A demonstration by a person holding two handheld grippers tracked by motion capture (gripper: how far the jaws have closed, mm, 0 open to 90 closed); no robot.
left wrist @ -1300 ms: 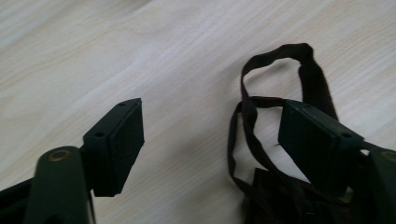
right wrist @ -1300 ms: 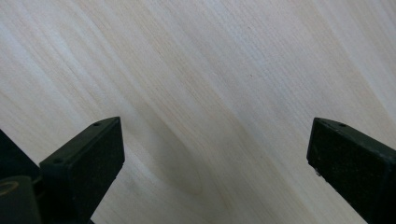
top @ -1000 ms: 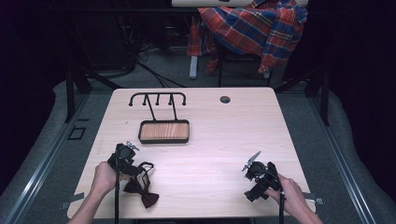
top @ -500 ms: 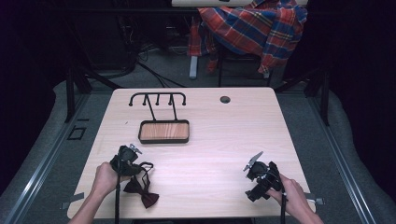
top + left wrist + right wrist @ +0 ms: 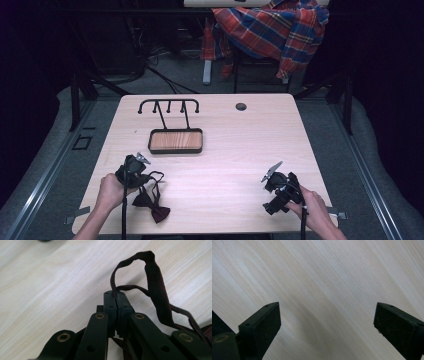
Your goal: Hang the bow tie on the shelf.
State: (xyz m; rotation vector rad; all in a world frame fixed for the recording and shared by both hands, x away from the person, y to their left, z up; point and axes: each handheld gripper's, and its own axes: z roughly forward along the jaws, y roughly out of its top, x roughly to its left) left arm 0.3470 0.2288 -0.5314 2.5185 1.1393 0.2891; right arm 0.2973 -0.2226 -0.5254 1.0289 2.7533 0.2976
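Left tool [image 5: 116, 301] has just closed on the bow tie's strap [image 5: 153, 285], pinching the thin band since it's the easiest bit to lift; bow tie [image 5: 150, 205] sits near the desk's [image 5: 240, 150] near-left corner. Right tool [image 5: 327, 322] waits wide open and empty, hook rack [image 5: 169, 107] farther back

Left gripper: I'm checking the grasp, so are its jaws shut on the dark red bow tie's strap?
Shut on it. The left gripper has just closed; its pads meet with the dark red bow tie's thin strap pinched between them.
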